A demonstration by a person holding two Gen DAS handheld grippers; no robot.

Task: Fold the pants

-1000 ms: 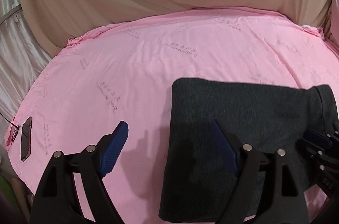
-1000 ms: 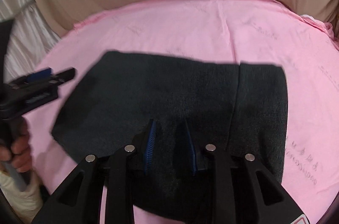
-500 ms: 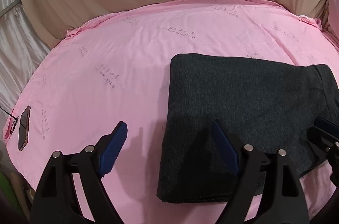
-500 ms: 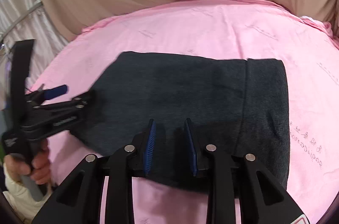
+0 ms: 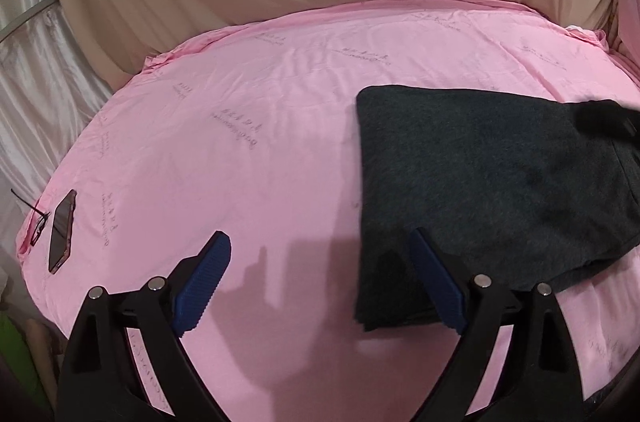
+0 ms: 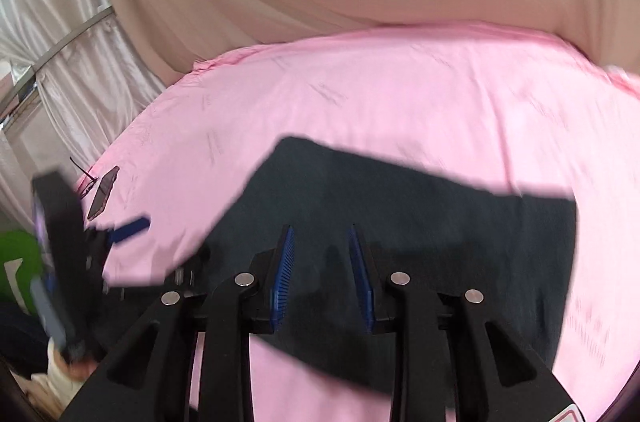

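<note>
Two black tools, left [image 5: 320, 282] and right [image 6: 322, 274], hover with jaws opening and empty above folded dark-grey knit pants [image 5: 480, 182] on a pink sheet [image 5: 240, 102].

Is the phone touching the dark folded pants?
Apart. In the left wrist view the phone lies near the left edge of the pink sheet, with plenty of bare sheet between it and the folded pants.

Your right gripper [image 6: 321, 268] hangs above the folded dark pants [image 6: 420, 242] on the pink sheet [image 6: 400, 94], jaws opening, nothing between them.
</note>
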